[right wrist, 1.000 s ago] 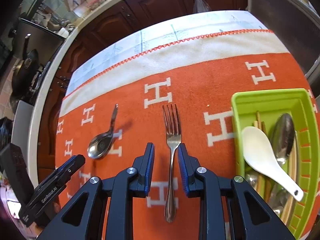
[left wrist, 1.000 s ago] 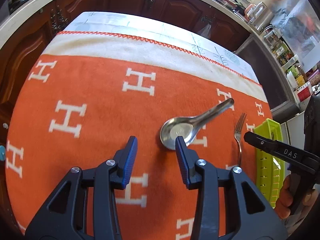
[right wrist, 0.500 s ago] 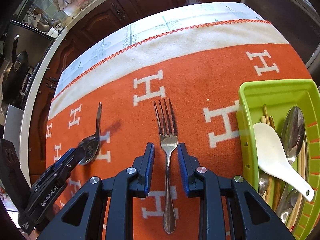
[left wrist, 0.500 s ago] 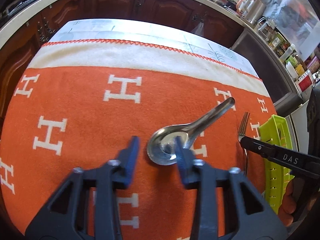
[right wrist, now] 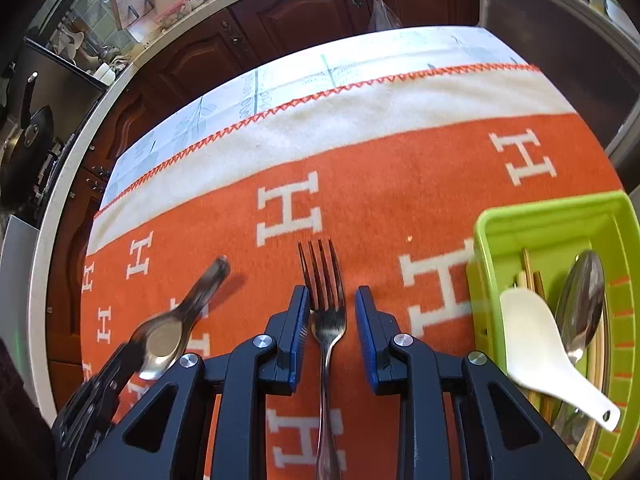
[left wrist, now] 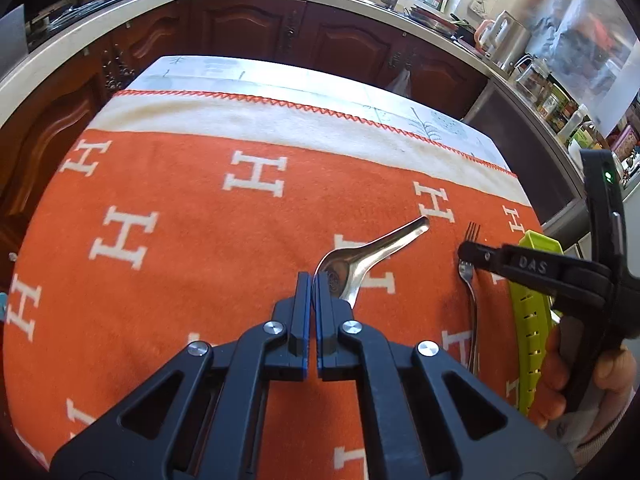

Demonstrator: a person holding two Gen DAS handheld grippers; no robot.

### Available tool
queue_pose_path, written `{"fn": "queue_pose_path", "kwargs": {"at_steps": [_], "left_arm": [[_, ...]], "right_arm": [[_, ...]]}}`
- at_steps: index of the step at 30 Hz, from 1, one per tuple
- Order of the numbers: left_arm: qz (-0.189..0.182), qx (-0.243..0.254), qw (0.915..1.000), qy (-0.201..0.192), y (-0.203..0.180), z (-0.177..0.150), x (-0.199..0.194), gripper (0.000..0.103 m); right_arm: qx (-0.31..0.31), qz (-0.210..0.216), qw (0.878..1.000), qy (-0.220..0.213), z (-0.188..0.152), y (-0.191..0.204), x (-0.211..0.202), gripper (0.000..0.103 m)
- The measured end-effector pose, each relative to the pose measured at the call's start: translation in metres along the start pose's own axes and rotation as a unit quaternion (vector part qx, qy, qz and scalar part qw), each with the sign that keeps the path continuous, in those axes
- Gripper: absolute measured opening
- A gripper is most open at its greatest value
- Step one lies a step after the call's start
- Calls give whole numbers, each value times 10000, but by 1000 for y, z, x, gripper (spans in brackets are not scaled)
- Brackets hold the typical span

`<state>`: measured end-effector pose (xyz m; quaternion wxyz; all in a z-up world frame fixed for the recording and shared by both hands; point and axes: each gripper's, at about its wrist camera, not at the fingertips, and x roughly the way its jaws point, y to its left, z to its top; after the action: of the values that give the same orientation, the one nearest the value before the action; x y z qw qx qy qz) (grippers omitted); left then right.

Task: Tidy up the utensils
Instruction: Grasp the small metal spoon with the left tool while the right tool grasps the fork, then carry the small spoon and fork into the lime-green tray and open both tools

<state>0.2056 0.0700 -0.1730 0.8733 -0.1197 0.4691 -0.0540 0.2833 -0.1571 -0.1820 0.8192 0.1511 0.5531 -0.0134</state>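
Two views differ: only the right wrist camera looks inside the lime-green plastic tray [right wrist: 556,220], with its white ceramic spoon [right wrist: 536,340]. The left gripper [left wrist: 311,280] is clenched on the steel soup spoon's [left wrist: 372,252] bowl rim; the right gripper [right wrist: 331,312] straddles, unclosed, the steel fork [right wrist: 326,312] on the orange blanket [left wrist: 180,280].

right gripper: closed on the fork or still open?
Open. In the right wrist view the right gripper straddles the fork, with orange cloth showing between each pad and the fork.
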Motion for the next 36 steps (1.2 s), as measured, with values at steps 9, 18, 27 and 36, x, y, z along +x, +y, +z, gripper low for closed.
{"fn": "queue_pose_path", "kwargs": {"at_steps": [9, 18, 27, 36], "left_arm": [[-66, -275, 9996, 49, 14, -12, -13, 0], [27, -315, 9995, 18, 17, -12, -19, 0], [-48, -389, 9992, 66, 20, -13, -18, 0], [-60, -485, 9988, 81, 23, -13, -15, 0]], "right_arm": [[-530, 52, 9984, -197, 3, 15, 4, 11], [-871, 473, 9939, -488, -10, 20, -20, 1], [-816, 632, 9942, -311, -13, 20, -11, 2], [-990, 317, 9942, -280, -15, 40, -1, 8]]}}
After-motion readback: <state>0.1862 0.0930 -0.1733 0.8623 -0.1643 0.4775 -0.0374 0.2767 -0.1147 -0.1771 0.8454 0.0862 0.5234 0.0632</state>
